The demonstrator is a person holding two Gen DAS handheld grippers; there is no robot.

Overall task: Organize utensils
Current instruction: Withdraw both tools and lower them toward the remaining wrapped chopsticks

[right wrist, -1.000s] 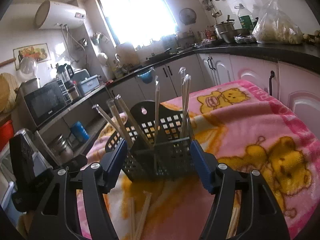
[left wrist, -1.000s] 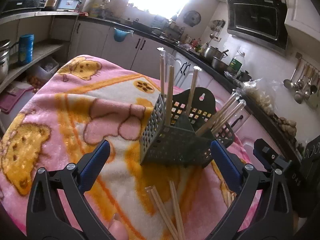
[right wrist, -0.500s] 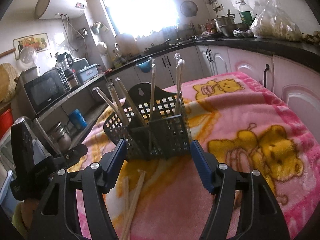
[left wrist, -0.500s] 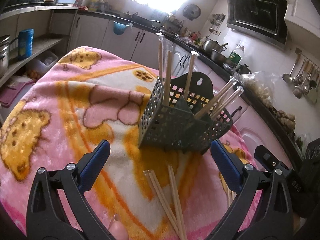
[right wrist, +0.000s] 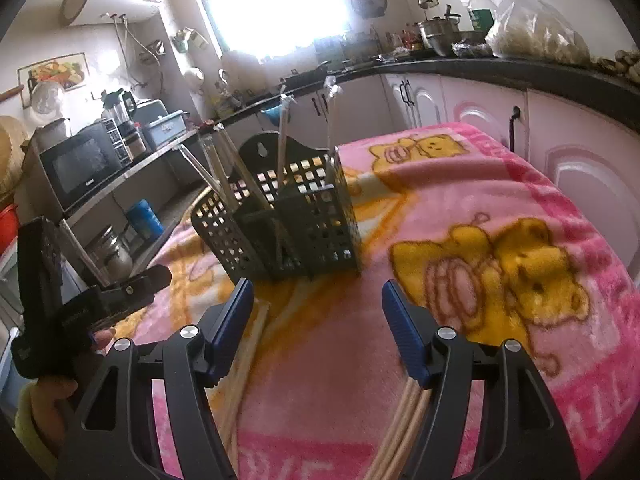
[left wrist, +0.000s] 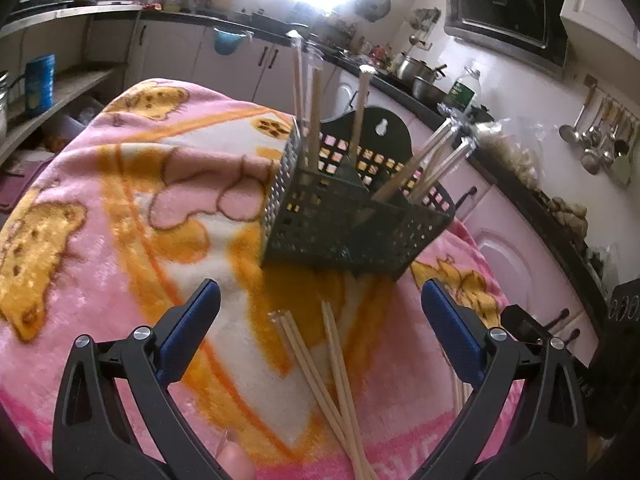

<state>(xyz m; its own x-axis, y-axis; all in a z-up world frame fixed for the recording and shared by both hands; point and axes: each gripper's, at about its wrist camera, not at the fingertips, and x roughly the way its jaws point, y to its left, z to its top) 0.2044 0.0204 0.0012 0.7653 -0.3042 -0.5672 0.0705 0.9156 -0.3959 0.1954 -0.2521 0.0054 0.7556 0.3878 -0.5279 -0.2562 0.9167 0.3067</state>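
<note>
A dark perforated utensil basket (left wrist: 352, 216) (right wrist: 292, 232) stands on the pink cartoon blanket (left wrist: 120, 208) and holds several wrapped chopsticks upright or leaning. Loose bare chopsticks (left wrist: 324, 364) lie on the blanket in front of it, just below my left gripper (left wrist: 320, 316), which is open with nothing between its blue pads. My right gripper (right wrist: 318, 320) is open too and points at the basket's near side. One bundle of chopsticks (right wrist: 244, 360) lies by its left finger, and another bundle (right wrist: 400, 432) lies under its right finger.
A person's hand holds the left gripper's body (right wrist: 100, 300) at the left of the right wrist view. Kitchen cabinets (right wrist: 480, 108) and a dark counter (left wrist: 520, 184) surround the covered table. A microwave (right wrist: 80, 164) sits on a shelf at the left.
Both views have tipped down toward the blanket. The basket sits higher and smaller in each, and more of the loose chopsticks show near the fingers. Both grippers' jaws stand unchanged.
</note>
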